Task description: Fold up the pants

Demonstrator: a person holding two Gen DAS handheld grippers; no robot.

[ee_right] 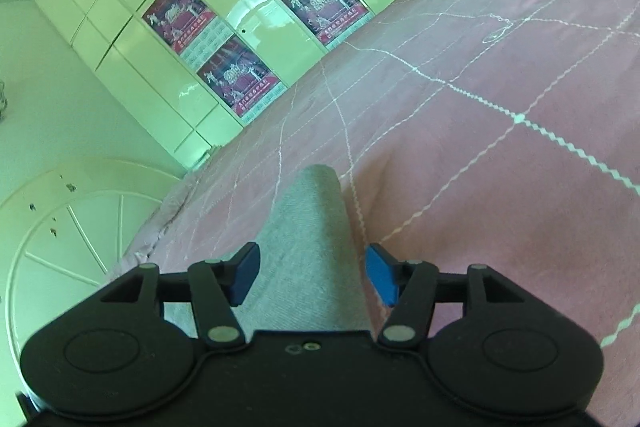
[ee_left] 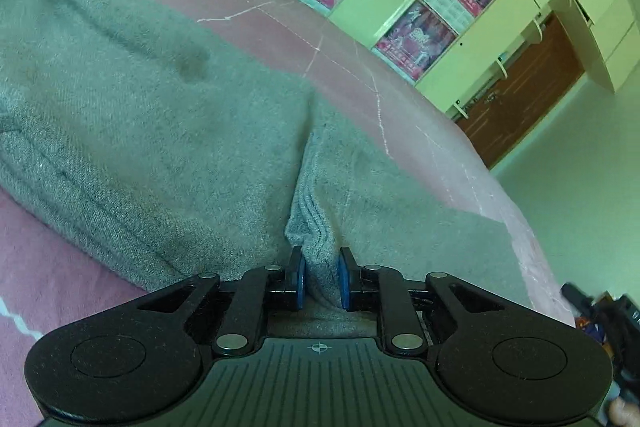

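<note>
The grey pants [ee_left: 160, 115] were spread on the pink bedspread [ee_right: 500, 107] — apparently little folded so far. An edge was pinched by the left gripper [ee_left: 322, 277]; the right gripper [ee_right: 312, 275] stood parted around a strip — ungripped.

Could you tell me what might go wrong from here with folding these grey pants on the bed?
The left gripper pinches only a narrow ridge of the pants, so the fabric may slip out when lifted. The right gripper stands open around a fold without pressing it, so a lift now would probably raise one side only and skew the fold.
</note>
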